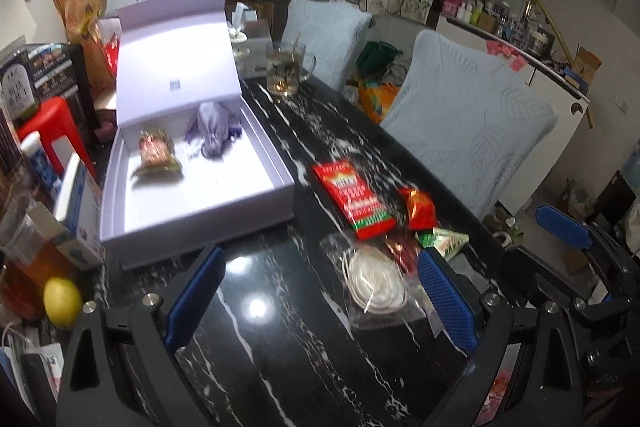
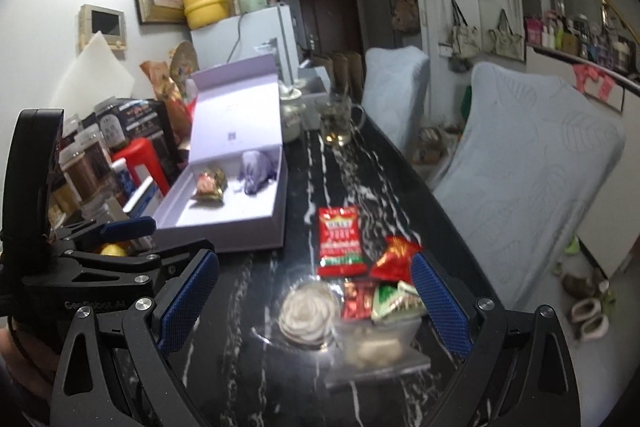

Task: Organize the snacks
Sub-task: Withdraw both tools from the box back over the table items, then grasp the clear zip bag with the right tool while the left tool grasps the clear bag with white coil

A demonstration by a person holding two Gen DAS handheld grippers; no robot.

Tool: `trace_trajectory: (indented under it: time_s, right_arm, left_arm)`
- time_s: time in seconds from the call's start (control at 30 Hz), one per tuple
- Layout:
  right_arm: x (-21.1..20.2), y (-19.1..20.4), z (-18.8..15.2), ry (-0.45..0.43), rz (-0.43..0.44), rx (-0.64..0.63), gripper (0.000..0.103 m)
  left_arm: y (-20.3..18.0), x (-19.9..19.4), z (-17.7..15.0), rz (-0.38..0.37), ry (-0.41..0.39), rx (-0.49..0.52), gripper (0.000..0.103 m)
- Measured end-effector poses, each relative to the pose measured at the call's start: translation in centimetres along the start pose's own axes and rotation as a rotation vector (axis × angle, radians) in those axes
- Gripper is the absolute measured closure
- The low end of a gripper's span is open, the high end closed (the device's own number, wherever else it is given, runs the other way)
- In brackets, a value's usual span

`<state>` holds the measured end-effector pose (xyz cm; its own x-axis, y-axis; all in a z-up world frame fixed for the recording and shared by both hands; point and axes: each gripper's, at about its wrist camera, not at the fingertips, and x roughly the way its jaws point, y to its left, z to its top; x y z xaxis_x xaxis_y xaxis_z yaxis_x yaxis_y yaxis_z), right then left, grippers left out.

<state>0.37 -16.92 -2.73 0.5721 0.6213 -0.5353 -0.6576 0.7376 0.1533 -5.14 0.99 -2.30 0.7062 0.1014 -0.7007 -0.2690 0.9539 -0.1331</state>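
Observation:
An open lilac box (image 1: 200,215) (image 2: 224,239) sits at the left of the black marble table. It holds a purple pouch (image 1: 214,135) (image 2: 256,167) and a gold-wrapped snack (image 1: 154,151) (image 2: 210,185). To its right lie a red packet (image 1: 352,199) (image 2: 340,243), an orange-red packet (image 1: 420,209) (image 2: 396,257), a green-white packet (image 1: 444,239) (image 2: 396,301) and a clear-wrapped white round pastry (image 1: 374,283) (image 2: 308,311). My left gripper (image 1: 322,293) hovers open just short of the pastry. Above the pile, my right gripper (image 2: 314,303) stands open and empty.
A glass mug of tea (image 1: 286,71) (image 2: 338,123) stands behind the box. Two chairs with pale blue covers (image 1: 472,123) (image 2: 524,155) line the table's right edge. A lemon (image 1: 62,301), jars, cartons and a red stool (image 1: 52,131) crowd the left side.

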Motion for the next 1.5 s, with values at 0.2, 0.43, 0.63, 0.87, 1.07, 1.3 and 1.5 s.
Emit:
trace_trajectory:
  time_s: [0.2,0.43,0.63,0.87,1.07,1.3,1.5]
  right_arm:
    - [1.0,-1.6,-1.9,0.059,-0.036,0.040,0.005]
    - [2.9,-3.1,-4.1,0.155,-0.081,0.063,0.005]
    - [5.6,-4.2,-5.3,0.250,-0.079,0.076,0.005]
    - [8.7,-4.7,-6.1,0.338,-0.078,0.061,0.005]
    - [10.2,-5.0,-6.5,0.388,-0.089,0.041,0.005]
    - [10.2,-5.7,-6.7,0.395,-0.079,0.065,0.012]
    - [9.9,-5.7,-7.1,0.406,-0.033,0.063,0.023]
  left_arm:
    - [-0.4,1.7,-1.7,-0.016,0.059,0.003,0.005]
    - [-0.6,3.9,-3.3,-0.011,0.134,0.007,0.005]
    - [-0.4,5.2,-4.0,0.020,0.168,-0.001,0.005]
    - [0.2,6.0,-3.9,0.046,0.182,-0.016,0.005]
    - [0.1,6.7,-3.7,0.051,0.196,-0.013,0.005]
    - [-0.3,7.6,-3.4,0.038,0.215,-0.009,0.005]
    - [-1.1,8.0,-3.0,0.027,0.219,0.008,0.005]
